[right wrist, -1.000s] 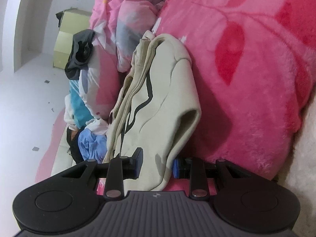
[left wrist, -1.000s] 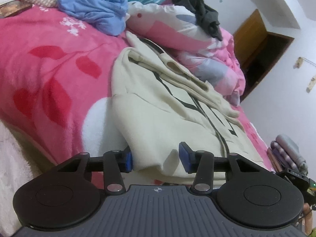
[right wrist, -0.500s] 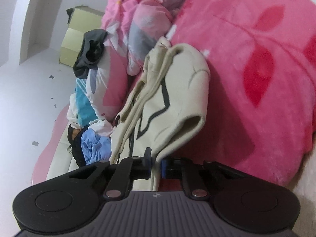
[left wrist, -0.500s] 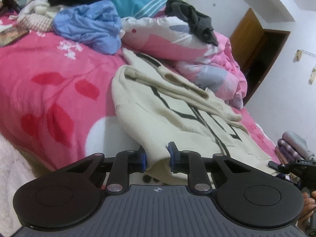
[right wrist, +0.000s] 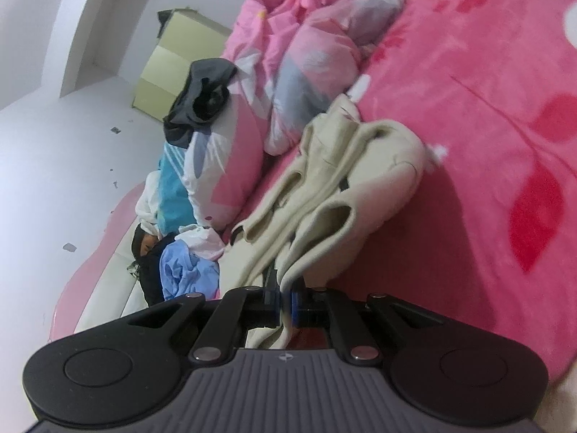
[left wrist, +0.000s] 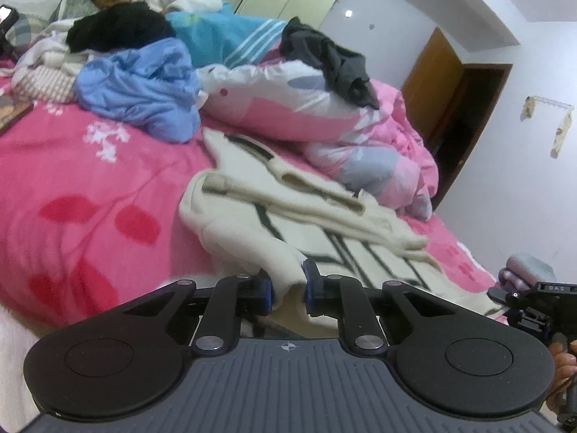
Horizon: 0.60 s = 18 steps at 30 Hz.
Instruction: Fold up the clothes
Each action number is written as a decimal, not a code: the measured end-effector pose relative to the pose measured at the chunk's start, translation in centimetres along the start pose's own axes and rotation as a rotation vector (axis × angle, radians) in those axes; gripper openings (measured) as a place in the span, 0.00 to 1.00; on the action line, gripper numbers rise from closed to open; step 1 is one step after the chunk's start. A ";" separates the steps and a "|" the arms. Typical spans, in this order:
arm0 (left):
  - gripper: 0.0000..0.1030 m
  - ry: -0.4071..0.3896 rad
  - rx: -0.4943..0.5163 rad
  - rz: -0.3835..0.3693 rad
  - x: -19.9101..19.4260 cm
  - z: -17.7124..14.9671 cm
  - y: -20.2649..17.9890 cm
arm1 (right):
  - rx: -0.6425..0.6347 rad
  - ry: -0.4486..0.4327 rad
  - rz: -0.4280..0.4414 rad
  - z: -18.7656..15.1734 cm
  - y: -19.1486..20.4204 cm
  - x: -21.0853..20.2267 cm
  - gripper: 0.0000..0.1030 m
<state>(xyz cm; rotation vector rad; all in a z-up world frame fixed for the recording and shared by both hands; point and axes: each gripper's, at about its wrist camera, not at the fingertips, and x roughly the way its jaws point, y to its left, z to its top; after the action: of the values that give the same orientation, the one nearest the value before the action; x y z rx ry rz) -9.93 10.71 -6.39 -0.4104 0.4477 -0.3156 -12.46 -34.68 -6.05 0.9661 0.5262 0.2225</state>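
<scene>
On the pink bed (left wrist: pixel 72 180), the left gripper (left wrist: pixel 287 290) closes on the cream hoodie's (left wrist: pixel 288 213) hem while the right gripper (right wrist: pixel 285 301) pinches it tight; lifting both level should keep the fold even

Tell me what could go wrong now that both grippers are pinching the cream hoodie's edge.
The left gripper, jaws closing, and the right gripper each hold only a thin fold of the cream hoodie with dark stripes, so it might slip. Its loose sleeves could bunch. It may drag into the pink floral quilt.
</scene>
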 end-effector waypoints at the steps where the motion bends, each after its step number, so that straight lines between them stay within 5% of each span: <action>1: 0.14 -0.007 0.004 -0.003 0.1 0.3 -0.1 | -0.010 -0.004 0.003 0.3 0.4 0.2 0.04; 18: 0.09 -0.121 0.043 -0.003 4.8 6.9 -0.8 | -0.125 -0.029 0.062 6.7 4.8 5.4 0.04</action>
<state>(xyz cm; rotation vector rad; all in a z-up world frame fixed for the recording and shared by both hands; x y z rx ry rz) -2.69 10.29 -2.06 -0.3863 0.3219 -0.3011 -4.13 -34.61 -0.75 0.8630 0.4505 0.2930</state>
